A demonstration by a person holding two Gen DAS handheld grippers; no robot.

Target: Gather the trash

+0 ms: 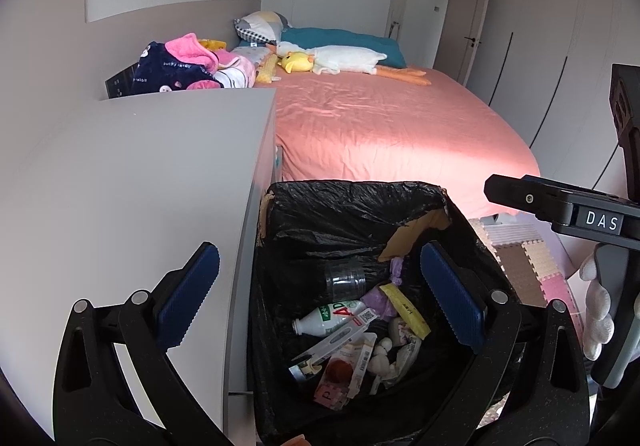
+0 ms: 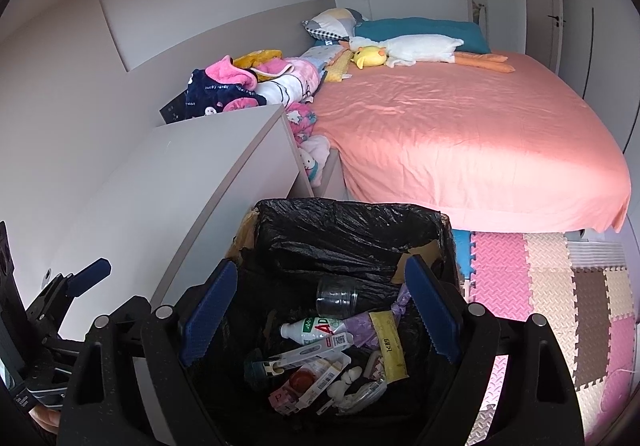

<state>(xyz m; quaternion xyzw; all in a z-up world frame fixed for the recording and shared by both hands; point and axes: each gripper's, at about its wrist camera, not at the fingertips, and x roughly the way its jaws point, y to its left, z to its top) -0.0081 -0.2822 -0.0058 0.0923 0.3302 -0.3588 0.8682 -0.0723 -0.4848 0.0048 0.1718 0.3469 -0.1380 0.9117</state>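
A cardboard bin lined with a black bag (image 1: 352, 206) (image 2: 344, 224) stands between a grey cabinet and the bed. Inside lie a white plastic bottle (image 1: 332, 316) (image 2: 310, 327), a clear cup (image 1: 346, 278) (image 2: 336, 296), a yellow packet (image 1: 404, 308) (image 2: 386, 342), purple wrapping and several small boxes and wrappers. My left gripper (image 1: 320, 294) is open and empty above the bin's left side. My right gripper (image 2: 320, 310) is open and empty above the bin. The right gripper's body shows at the right edge of the left wrist view (image 1: 560, 206).
A grey cabinet (image 1: 140, 186) (image 2: 192, 174) stands left of the bin. A bed with a pink sheet (image 1: 380, 126) (image 2: 460, 134) holds plush toys, pillows and folded clothes. Coloured foam mats (image 2: 560, 286) cover the floor to the right. Wardrobe doors line the far wall.
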